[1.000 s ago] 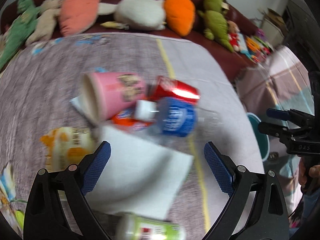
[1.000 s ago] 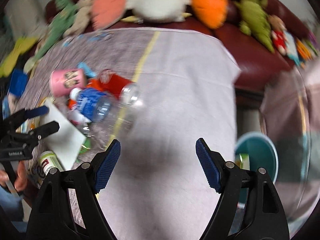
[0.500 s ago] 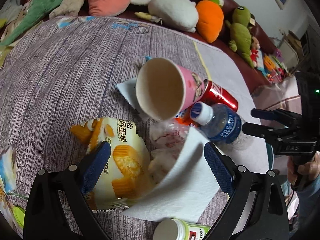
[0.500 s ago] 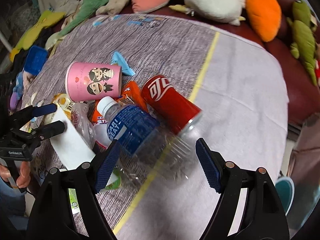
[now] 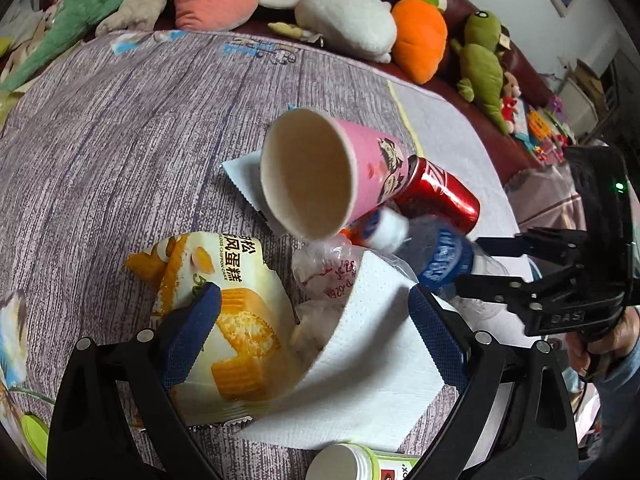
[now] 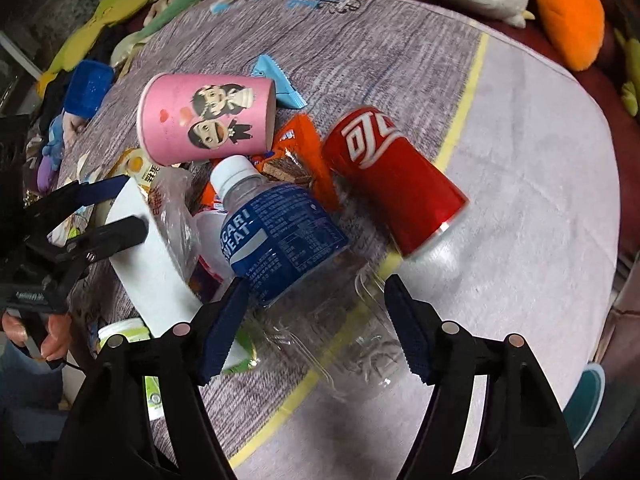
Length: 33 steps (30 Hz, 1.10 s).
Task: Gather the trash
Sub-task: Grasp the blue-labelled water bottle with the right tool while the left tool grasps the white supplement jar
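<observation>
A heap of trash lies on the grey cloth-covered table [image 5: 100, 140]. It holds a pink paper cup [image 5: 372, 160] on its side, a red can [image 6: 392, 188], a clear bottle with a blue label [image 6: 280, 232], a yellow cake wrapper [image 5: 236, 320] and a white paper towel [image 5: 372, 364]. My left gripper [image 5: 314, 336] is open, low over the cake wrapper and paper towel, with nothing gripped. My right gripper [image 6: 316, 328] straddles the bottle's clear body. Its jaws are closing, and I see no pad pressing on the bottle.
An orange snack wrapper [image 6: 304, 148], a blue wrapper [image 6: 276, 80], a clear plastic bag [image 5: 328, 268] and a small green-white bottle [image 5: 352, 464] also lie in the heap. Plush toys [image 5: 420, 36] line the dark red sofa behind. A teal bin [image 6: 588, 396] stands beyond the table's right edge.
My right gripper came down from over bare cloth onto the bottle and its jaws narrowed. My left gripper shifted left over the cake wrapper and paper towel, then held still.
</observation>
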Motion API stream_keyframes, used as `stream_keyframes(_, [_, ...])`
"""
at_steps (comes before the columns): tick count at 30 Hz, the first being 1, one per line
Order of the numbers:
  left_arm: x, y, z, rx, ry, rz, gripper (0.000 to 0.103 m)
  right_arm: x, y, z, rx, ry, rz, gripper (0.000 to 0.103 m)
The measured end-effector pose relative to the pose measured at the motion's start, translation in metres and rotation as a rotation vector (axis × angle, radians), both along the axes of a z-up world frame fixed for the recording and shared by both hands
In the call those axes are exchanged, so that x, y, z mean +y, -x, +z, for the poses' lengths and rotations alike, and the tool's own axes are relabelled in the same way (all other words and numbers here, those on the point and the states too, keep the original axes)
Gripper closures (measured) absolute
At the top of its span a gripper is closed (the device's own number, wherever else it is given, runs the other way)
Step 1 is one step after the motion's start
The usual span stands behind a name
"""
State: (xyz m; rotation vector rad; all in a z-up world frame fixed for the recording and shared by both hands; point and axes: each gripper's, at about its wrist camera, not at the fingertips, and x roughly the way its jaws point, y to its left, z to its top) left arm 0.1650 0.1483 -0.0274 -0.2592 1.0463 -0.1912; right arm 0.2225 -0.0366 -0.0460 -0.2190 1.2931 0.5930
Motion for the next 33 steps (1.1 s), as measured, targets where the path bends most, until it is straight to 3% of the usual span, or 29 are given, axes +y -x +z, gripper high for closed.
stream_keyframes(10, [0.006,0.011,-0.002,0.016,-0.004,0.031,0.008,0.020,0.001,-0.019,0.043,-0.003,0.063,0.034])
stream_keyframes(20, [-0.010,0.034,0.012,-0.004,0.007,0.029,0.008,-0.049,0.035,0.005,0.024,-0.059,-0.145,0.036])
stream_keyframes(25, [-0.024,0.054,0.016,0.000,0.009,0.021,0.008,-0.079,0.067,-0.001,0.040,-0.052,-0.209,0.036])
stream_keyframes(33, [-0.032,0.087,0.009,0.020,0.004,0.066,0.008,-0.085,0.102,-0.024,0.132,-0.064,-0.188,0.034])
